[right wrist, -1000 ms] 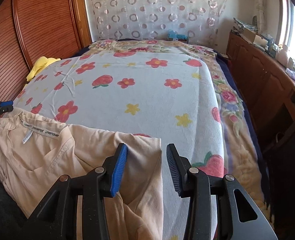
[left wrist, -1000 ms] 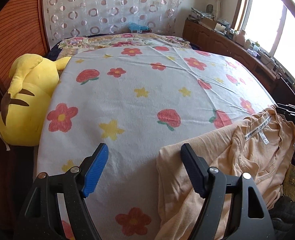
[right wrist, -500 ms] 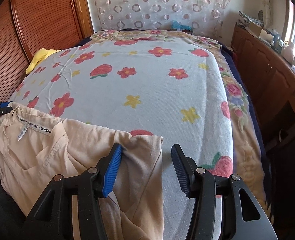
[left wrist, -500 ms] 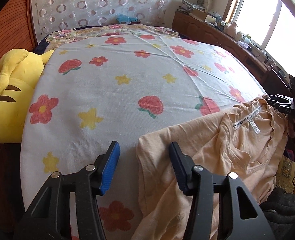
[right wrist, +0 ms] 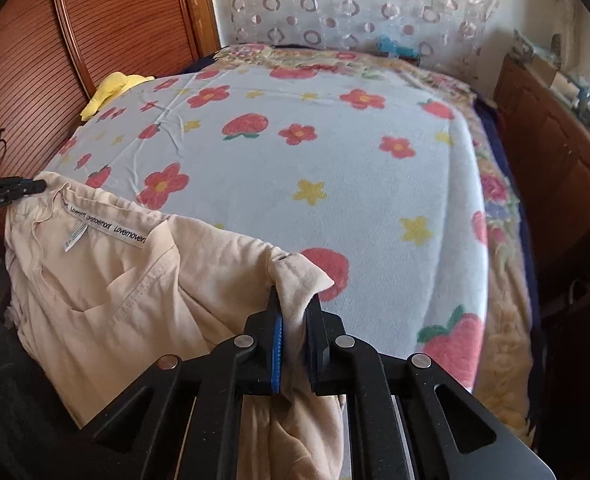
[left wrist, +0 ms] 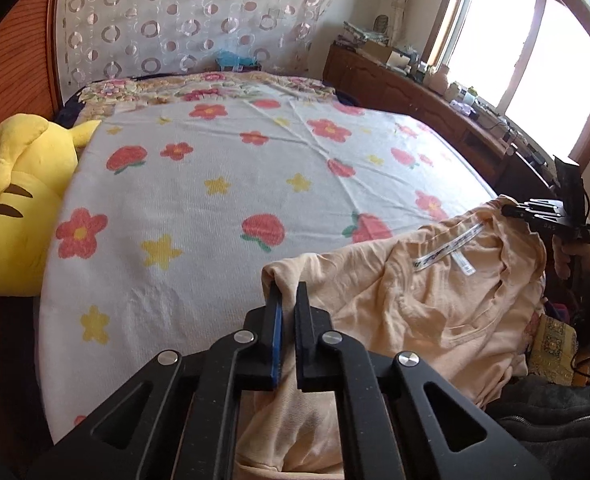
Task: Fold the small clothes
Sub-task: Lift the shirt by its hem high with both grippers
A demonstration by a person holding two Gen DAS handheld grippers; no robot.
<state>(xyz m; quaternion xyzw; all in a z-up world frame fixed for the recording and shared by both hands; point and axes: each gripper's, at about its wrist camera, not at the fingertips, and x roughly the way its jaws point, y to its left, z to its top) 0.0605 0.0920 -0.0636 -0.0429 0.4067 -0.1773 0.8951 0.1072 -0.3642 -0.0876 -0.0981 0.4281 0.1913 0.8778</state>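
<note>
We've got the left tongs [left wrist: 288, 298] pinched tight on one top corner of the peach top [left wrist: 427, 300], and the right tongs [right wrist: 293, 312] clamped on the other corner, a tuft of cloth poking out past the pads. So the top [right wrist: 135, 292] hangs between us at the near edge of the bed [left wrist: 223, 200], neckline and label facing up, its lower part drooping off the edge out of view.

What could go wrong here? The right grip is on a small bunched tuft, we reckon, so a sharp tug could slip it free and drop that side. The left bite looks shallow too, right at the hem fold. And with the lower half hanging off the bed, we may drag it up creased or doubled if we lift unevenly. Pull the two corners apart too hard and this thin fabric will likely stretch at the neck; too slack and it sags in the middle and lands wrinkled.

The bed cover is pale with red flowers, strawberries and yellow stars, fairly smooth with a few creases, and plenty of room ahead of us. A yellow plush [left wrist: 19, 208] sits at the left side against the wooden panel [right wrist: 95, 40]. Far end, a curtain [left wrist: 191, 16] with ring patterns. On the right, a wooden cabinet [left wrist: 415, 96] with clutter on top under a bright window [left wrist: 535, 60].
</note>
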